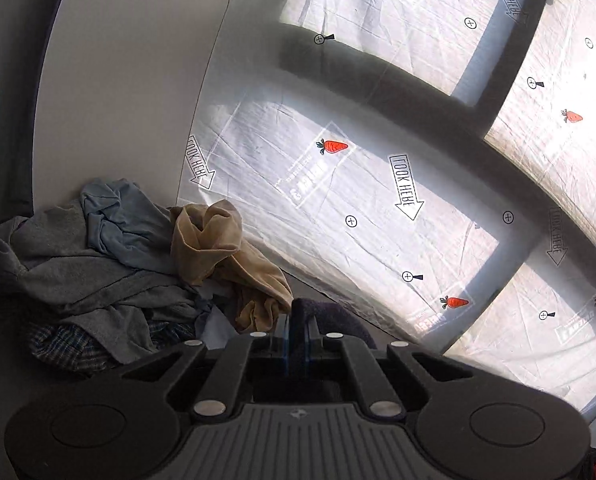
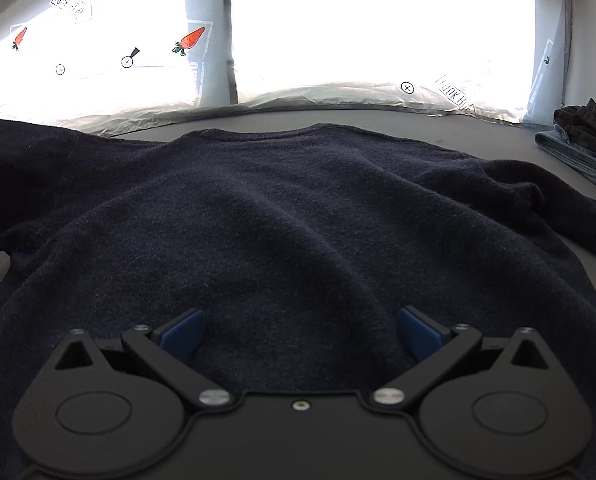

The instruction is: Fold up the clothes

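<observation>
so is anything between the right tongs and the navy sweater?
Nothing visible. The right tongs hang open directly over the navy sweater, spread on the table; the folded stack sits off to the right edge.

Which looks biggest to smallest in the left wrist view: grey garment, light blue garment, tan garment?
1. Grey garment.
2. and 3. Light blue garment and tan garment: alike, both bunched and partly buried; unsure.

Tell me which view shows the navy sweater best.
The right wrist view: the navy sweater lies spread across the table, neckline visible. The left wrist view shows only a dark bit pinched in the left claw.
</observation>
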{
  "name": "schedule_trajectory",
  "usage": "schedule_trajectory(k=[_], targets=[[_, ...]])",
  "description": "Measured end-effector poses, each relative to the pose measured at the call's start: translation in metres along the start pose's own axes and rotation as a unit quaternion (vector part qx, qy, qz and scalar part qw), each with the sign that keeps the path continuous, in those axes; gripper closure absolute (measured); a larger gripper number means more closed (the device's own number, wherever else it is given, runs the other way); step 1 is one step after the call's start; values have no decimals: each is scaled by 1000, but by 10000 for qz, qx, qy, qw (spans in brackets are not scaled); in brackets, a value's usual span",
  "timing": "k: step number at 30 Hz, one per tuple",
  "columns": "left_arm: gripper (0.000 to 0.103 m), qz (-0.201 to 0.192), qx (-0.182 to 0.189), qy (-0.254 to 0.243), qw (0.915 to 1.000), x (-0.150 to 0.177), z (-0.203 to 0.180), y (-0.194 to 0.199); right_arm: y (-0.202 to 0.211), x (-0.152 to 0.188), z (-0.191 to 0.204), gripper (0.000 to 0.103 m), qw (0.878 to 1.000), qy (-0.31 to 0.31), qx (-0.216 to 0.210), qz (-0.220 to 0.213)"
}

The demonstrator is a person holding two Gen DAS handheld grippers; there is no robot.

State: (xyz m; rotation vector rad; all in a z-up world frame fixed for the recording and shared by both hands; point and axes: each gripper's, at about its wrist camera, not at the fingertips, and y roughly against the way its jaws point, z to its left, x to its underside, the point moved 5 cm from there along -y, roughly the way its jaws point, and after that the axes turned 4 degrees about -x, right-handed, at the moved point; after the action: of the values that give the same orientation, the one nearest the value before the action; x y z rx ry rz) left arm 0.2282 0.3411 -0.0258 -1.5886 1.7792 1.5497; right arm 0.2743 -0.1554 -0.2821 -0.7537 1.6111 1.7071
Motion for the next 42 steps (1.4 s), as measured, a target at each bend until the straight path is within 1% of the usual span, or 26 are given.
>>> schedule_trajectory(k=[1,2,3,4,6,8,9,11,13,14,15,16,18,21,25,27,28,29,30,31,33,35,36,38,40,42], targets=[[96,12,-208,54,9998,0,7,-8,0,0,0,0,10000,1,2,0],[96,47,-578,67,9983,2,17,-21,0,0,0,0,10000,1,4,0],[95,110,-972,70,9952,6,31,-38,0,-1,0,0,10000,2,5,1],[89,213,-1403,59,9899,12,51,-62,-1,-1,0,0,10000,3,5,0],[89,483,-2183,-88,9746,27,86,-97,-1,-1,0,0,10000,4,4,0],[89,778,-2918,-287,9529,41,120,-128,-1,-1,0,0,10000,-8,-6,-7],[88,871,-3090,-273,9467,47,134,-135,0,-1,-1,0,10000,-24,-19,-14],[78,875,-2845,70,9546,55,149,-130,0,-1,-2,0,10000,-66,-55,-34],[43,883,-2473,172,9647,66,150,-126,0,-1,-2,0,9999,-74,-62,-38],[37,912,-2296,179,9688,72,150,-125,-1,-1,-1,0,10000,-44,-38,-24],[33,974,-2105,162,9726,79,148,-126,-2,-1,0,0,10000,3,1,-3],[33,1112,-1893,111,9755,88,145,-132,-2,-1,1,0,10000,35,28,11],[32,1399,-1594,186,9771,106,136,-147,-3,-1,1,0,10000,41,37,14],[28,1593,-1376,846,9739,125,137,-161,-3,-1,0,0,10000,45,42,16],[27,1598,-1011,1696,9672,135,142,-175,-2,-1,0,0,10000,44,40,16],[28,1542,-792,1846,9674,132,142,-181,-3,-1,0,0,10000,40,38,16],[33,1498,-724,1864,9683,130,142,-183,-2,-1,0,0,10000,39,37,16],[43,1438,-733,1859,9692,127,142,-185,-2,-1,0,0,10000,41,38,16],[73,1381,-771,1818,9705,123,142,-187,-2,-1,1,0,10000,43,39,16],[95,1306,-816,1719,9730,115,142,-188,-2,-1,1,0,10000,43,39,16],[95,926,-769,1631,9792,95,140,-184,-2,-1,1,0,10000,43,41,16],[95,766,-809,1624,9804,83,140,-182,-2,-1,1,0,10000,43,39,15],[93,777,-881,1644,9794,80,142,-183,-2,-1,1,0,10000,42,39,14],[90,1009,-1181,1669,9737,87,148,-190,-2,-2,1,0,10000,36,35,13],[77,1240,-1528,1495,9690,101,154,-191,-2,-2,0,0,10000,22,20,8],[66,1316,-1666,1356,9677,111,155,-182,-2,-2,-1,0,10000,-4,-11,1]])
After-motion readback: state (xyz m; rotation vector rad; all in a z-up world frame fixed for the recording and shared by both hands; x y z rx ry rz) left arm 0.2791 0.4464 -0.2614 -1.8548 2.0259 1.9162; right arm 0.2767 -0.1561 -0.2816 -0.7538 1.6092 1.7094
